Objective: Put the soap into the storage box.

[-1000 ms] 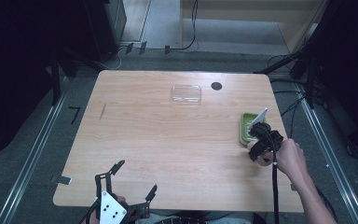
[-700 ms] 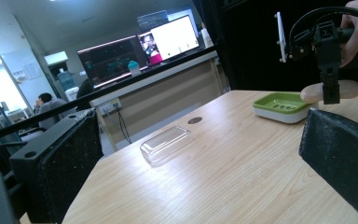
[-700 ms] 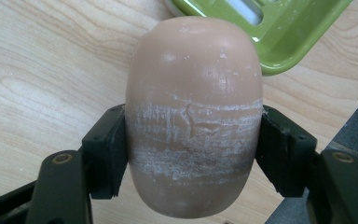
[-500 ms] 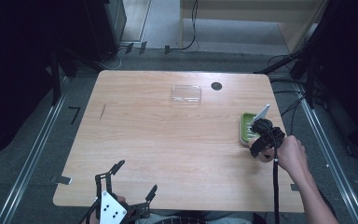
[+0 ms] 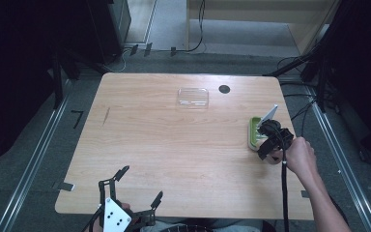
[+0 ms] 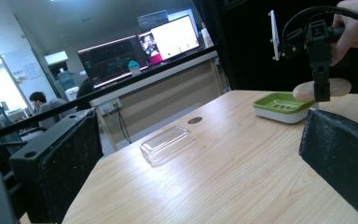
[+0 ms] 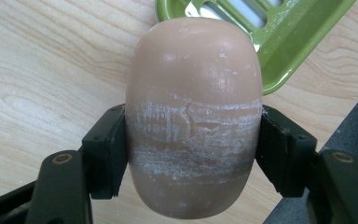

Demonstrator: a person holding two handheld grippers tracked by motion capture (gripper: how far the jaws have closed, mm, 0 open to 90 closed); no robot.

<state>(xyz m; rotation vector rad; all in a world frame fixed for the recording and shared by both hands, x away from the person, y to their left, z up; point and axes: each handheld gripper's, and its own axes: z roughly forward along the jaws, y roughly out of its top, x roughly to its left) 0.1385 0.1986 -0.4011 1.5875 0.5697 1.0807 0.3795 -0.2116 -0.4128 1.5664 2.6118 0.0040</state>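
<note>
A pale beige bar of soap (image 7: pixel 193 116) is clamped between the pads of my right gripper (image 7: pixel 193 158), which is shut on it across its width. The soap hangs just above the wood, beside a green soap dish (image 7: pixel 279 42). In the high view the right gripper (image 5: pixel 270 140) is at the table's right side, right next to the dish (image 5: pixel 254 133). The left gripper view shows the soap (image 6: pixel 335 87) held just past the dish (image 6: pixel 282 106). My left gripper (image 5: pixel 141 182) stands open and empty at the near edge.
A clear plastic lid (image 5: pixel 193 96) lies at the far middle of the wooden table (image 5: pixel 174 145), next to a black round hole (image 5: pixel 224 89). The table's right edge runs close to my right hand. Dark racks, cables and floor rails surround the table.
My right gripper with the soap has edged slightly toward the far side. The left gripper has not moved.
</note>
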